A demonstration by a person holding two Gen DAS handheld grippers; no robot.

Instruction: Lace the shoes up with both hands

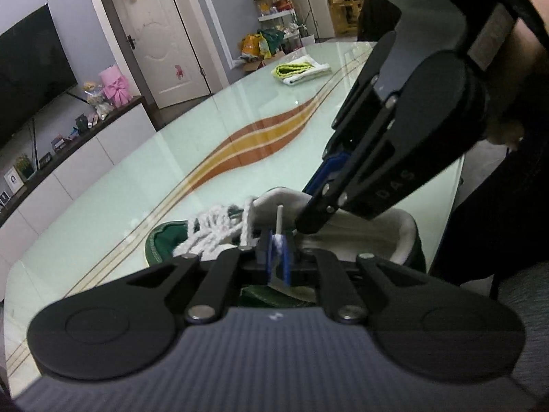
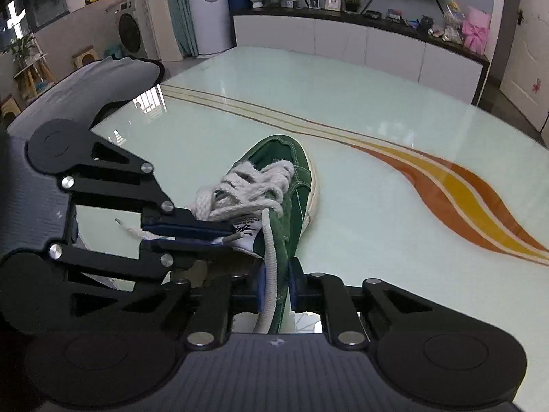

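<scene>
A green suede sneaker (image 2: 296, 178) with thick white laces (image 2: 247, 185) lies on the glass table (image 2: 377, 103), toe pointing away. My right gripper (image 2: 275, 279) sits at the shoe's near side, shut on one white lace strand (image 2: 269, 240) that runs up to the eyelets. My left gripper (image 2: 226, 235) reaches in from the left over the tongue, shut on the other lace end, whose plastic tip (image 2: 233, 237) pokes out. In the left wrist view my left gripper (image 1: 278, 257) pinches that lace end (image 1: 279, 214) upright, and my right gripper (image 1: 307, 225) angles down beside it over the shoe (image 1: 164, 243) opening.
A folded green and white towel (image 1: 302, 70) lies at the table's far end. An orange and yellow wave pattern (image 2: 456, 189) crosses the glass. A person's dark sleeve (image 1: 507, 213) fills the right side. A low white cabinet (image 2: 343, 41) stands beyond the table.
</scene>
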